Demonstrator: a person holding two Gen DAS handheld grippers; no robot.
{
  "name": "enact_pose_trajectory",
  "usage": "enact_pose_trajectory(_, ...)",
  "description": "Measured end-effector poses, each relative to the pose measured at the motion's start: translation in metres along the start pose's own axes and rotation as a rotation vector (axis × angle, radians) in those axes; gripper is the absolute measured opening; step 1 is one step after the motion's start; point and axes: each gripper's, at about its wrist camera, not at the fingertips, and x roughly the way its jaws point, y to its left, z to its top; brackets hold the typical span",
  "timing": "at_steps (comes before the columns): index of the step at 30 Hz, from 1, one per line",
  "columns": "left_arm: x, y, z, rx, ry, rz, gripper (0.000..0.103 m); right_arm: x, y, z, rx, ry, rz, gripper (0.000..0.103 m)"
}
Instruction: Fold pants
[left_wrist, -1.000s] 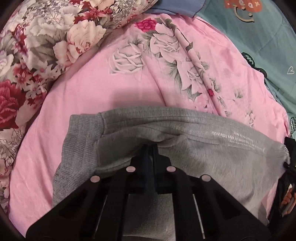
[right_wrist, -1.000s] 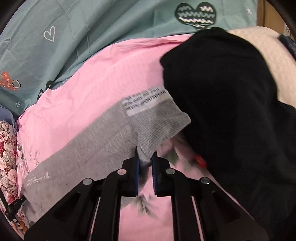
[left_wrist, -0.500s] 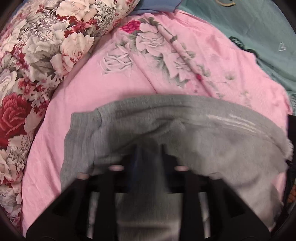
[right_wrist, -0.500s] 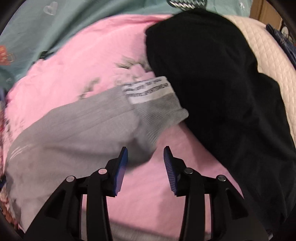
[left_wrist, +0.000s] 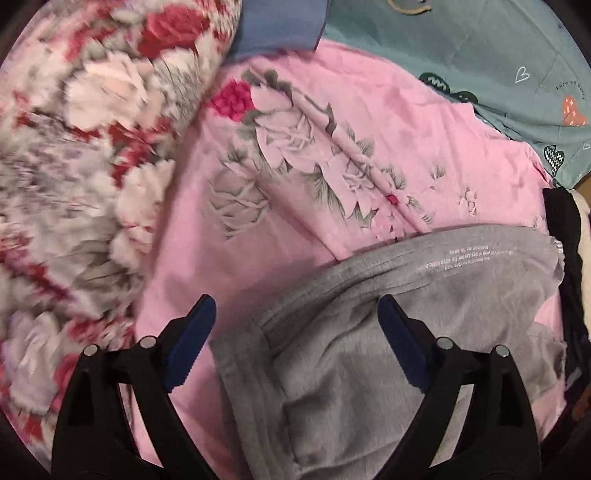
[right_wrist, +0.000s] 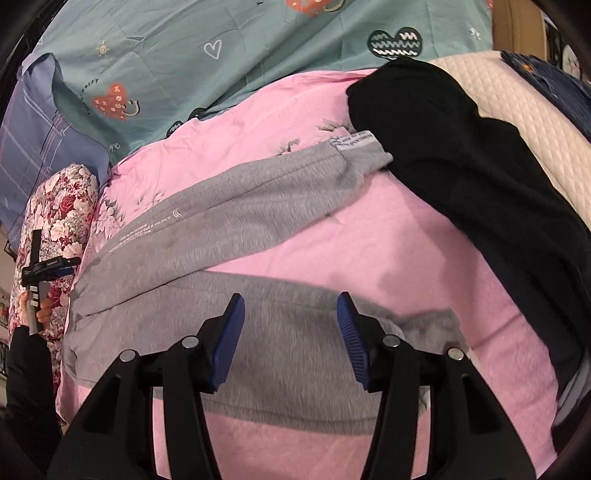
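While spread: two grippers, left gripper (left_wrist: 291, 339), right gripper (right_wrist: 290, 338), one pants (right_wrist: 236, 225).

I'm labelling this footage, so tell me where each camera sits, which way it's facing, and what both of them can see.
Left wrist: sits on the left gripper, looks forward and down past its open fingers at the grey pants, toward the floral quilt.
Right wrist: sits on the right gripper, open above the grey pants, with a black garment to the right; a sleeve shows at the left edge.
Shared: the pants, pink sheet, floral quilt and teal sheet.
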Motion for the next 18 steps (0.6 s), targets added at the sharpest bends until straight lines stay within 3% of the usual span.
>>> enact_pose_trajectory(6, 0.041, 0.009, -0.002, -0.008, 0.096, -0.033, 0.083, -0.008, 0.004, 0.002, 0.007, -0.025, -0.011, 0.053)
enact_pose_trajectory(7, 0.041, 0.005, -0.005, 0.016, 0.075, -0.013, 0.080, -0.007, 0.008, 0.002, 0.000, -0.025, -0.004, 0.053)
enact_pose_trajectory(8, 0.041, -0.002, -0.010, 0.051, 0.060, -0.005, 0.074, -0.004, 0.014, 0.003, -0.011, -0.020, 0.004, 0.053)
enact_pose_trajectory(9, 0.040, -0.009, -0.015, 0.085, 0.057, -0.012, 0.059, -0.001, 0.020, 0.004, -0.025, -0.012, 0.015, 0.053)
enact_pose_trajectory(11, 0.037, -0.020, -0.026, 0.142, 0.023, 0.026, 0.049, 0.010, 0.038, 0.009, -0.070, 0.014, 0.042, 0.053)
enact_pose_trajectory(13, 0.027, -0.025, -0.034, 0.166, -0.021, 0.020, 0.022, 0.024, 0.063, 0.017, -0.142, 0.048, 0.071, 0.053)
enact_pose_trajectory(15, 0.014, -0.022, -0.038, 0.148, -0.073, -0.015, 0.015, 0.042, 0.093, 0.028, -0.246, 0.081, 0.115, 0.053)
enact_pose_trajectory(18, 0.006, -0.014, -0.045, 0.114, -0.144, -0.068, 0.014, 0.087, 0.160, 0.048, -0.497, 0.160, 0.203, 0.058)
